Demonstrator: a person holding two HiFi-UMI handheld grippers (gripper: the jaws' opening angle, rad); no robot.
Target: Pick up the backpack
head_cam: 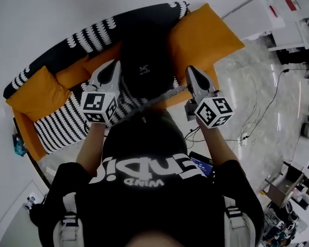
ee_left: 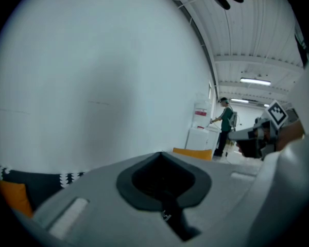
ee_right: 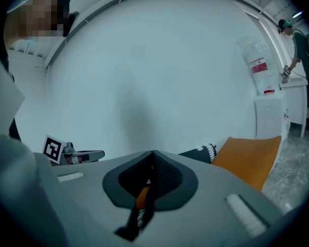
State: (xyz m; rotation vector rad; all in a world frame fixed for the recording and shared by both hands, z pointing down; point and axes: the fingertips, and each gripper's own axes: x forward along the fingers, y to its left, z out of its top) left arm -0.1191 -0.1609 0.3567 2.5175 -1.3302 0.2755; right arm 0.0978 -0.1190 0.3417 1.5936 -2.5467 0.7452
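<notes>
Evidently the lift itself was in hand. The left gripper [head_cam: 112, 68] was clamped shut on a dark strap [ee_left: 174, 221], and the right gripper [head_cam: 192, 71] on a black-and-orange strap [ee_right: 139, 207]. The black fabric backpack [head_cam: 144, 60] sat between them, over the orange cushioned sofa [head_cam: 206, 35]. Next, I judged, both needed to rise evenly with the grips kept tight.

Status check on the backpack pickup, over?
Left gripper and right gripper shut on backpack straps. Pack between them, over sofa. Nothing blocking.
</notes>
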